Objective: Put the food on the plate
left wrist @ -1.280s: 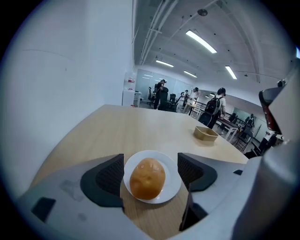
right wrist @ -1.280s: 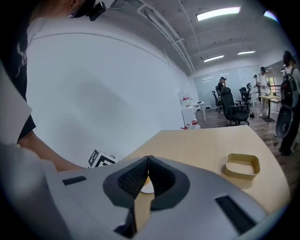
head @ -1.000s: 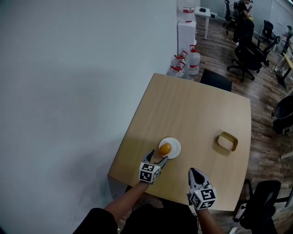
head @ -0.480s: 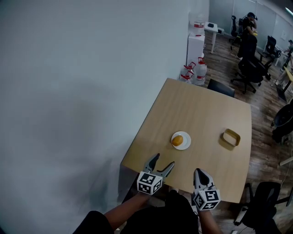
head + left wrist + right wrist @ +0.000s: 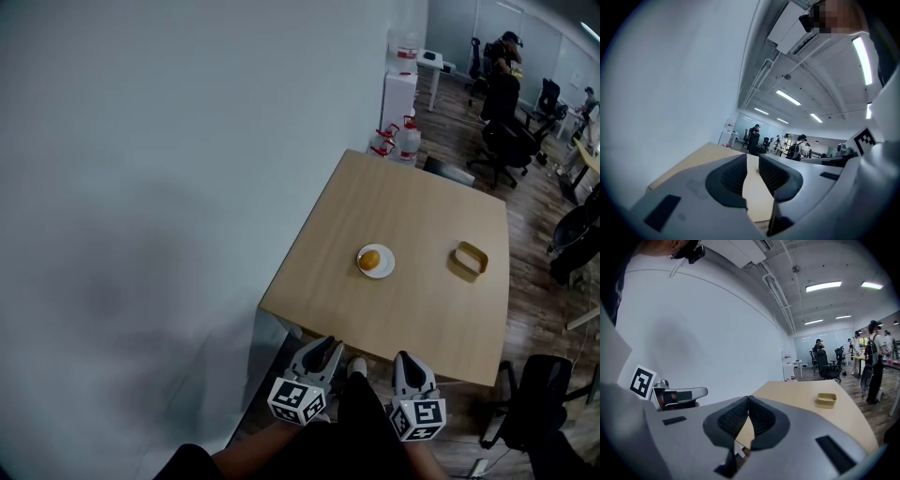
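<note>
An orange round food (image 5: 369, 260) lies on a small white plate (image 5: 384, 270) near the middle of the wooden table (image 5: 412, 206). Both grippers hang short of the table's near edge, well away from the plate. My left gripper (image 5: 330, 345) (image 5: 753, 159) has just been closing; a narrow gap remains between its pads and nothing is in it. To its right, my right gripper (image 5: 405, 359) (image 5: 749, 398) has its pads touching at the tips and holds nothing. The plate shows in neither gripper view.
A shallow yellow tray (image 5: 470, 259) (image 5: 826, 399) sits on the table's right side. A white wall runs along the left. Water bottles (image 5: 398, 141) and a black chair (image 5: 448, 169) stand beyond the far edge, another chair (image 5: 534, 403) at lower right. People stand in the office behind.
Both grippers have drawn back from the plate and off the table's near edge. The left jaws went from wide open to nearly closed. The food stays on the plate.
</note>
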`<state>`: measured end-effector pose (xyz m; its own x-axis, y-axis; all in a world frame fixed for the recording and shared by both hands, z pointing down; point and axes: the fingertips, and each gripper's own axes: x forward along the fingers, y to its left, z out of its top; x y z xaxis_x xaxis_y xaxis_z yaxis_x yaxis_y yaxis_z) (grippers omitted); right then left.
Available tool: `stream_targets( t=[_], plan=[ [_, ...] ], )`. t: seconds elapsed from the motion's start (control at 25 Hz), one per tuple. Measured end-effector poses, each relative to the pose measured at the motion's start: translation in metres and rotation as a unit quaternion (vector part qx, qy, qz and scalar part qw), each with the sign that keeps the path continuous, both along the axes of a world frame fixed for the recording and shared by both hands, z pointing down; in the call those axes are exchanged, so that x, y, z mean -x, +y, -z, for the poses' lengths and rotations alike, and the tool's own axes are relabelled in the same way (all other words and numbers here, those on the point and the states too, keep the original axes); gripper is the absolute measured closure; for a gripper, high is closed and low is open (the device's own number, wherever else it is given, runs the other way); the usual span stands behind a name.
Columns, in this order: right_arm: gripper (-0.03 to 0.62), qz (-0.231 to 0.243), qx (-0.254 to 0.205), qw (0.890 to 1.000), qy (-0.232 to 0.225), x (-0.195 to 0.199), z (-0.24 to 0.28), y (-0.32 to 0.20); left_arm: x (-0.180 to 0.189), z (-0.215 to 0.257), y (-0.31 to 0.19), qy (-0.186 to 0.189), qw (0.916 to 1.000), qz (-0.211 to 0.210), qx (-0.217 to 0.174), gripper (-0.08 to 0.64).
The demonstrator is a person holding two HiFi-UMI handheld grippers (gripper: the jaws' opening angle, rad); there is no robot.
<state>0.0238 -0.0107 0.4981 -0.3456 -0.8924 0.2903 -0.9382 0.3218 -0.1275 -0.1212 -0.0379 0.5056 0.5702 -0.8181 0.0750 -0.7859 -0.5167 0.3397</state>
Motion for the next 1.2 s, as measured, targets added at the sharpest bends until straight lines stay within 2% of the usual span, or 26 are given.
stream_targets(
  t=[0.12, 0.24, 0.48, 0.8, 1.2],
  plan=[
    [0.532, 0.01, -0.002, 1.0, 0.003, 0.007, -0.002, 0.014, 0.006, 0.0, 0.02, -0.024, 0.9997, 0.01, 0.002, 0.528],
    [0.532, 0.001, -0.016, 1.0, 0.005, 0.004, 0.005, 0.022, 0.014, -0.001, 0.039, -0.05, 0.9987, 0.013, 0.007, 0.535],
    [0.532, -0.012, -0.039, 0.998, 0.05, 0.002, 0.016, 0.028, 0.018, 0.004, 0.045, -0.058, 0.9983, 0.011, -0.001, 0.541],
    [0.532, -0.023, -0.045, 0.997, 0.057, 0.001, 0.018, 0.035, 0.015, 0.016, 0.042, -0.032, 0.9993, 0.009, -0.017, 0.541],
    [0.532, -0.021, -0.047, 0.996, 0.066, 0.0, 0.026, 0.039, 0.009, 0.011, 0.042, -0.02, 0.9998, -0.004, -0.007, 0.541]
  ],
)
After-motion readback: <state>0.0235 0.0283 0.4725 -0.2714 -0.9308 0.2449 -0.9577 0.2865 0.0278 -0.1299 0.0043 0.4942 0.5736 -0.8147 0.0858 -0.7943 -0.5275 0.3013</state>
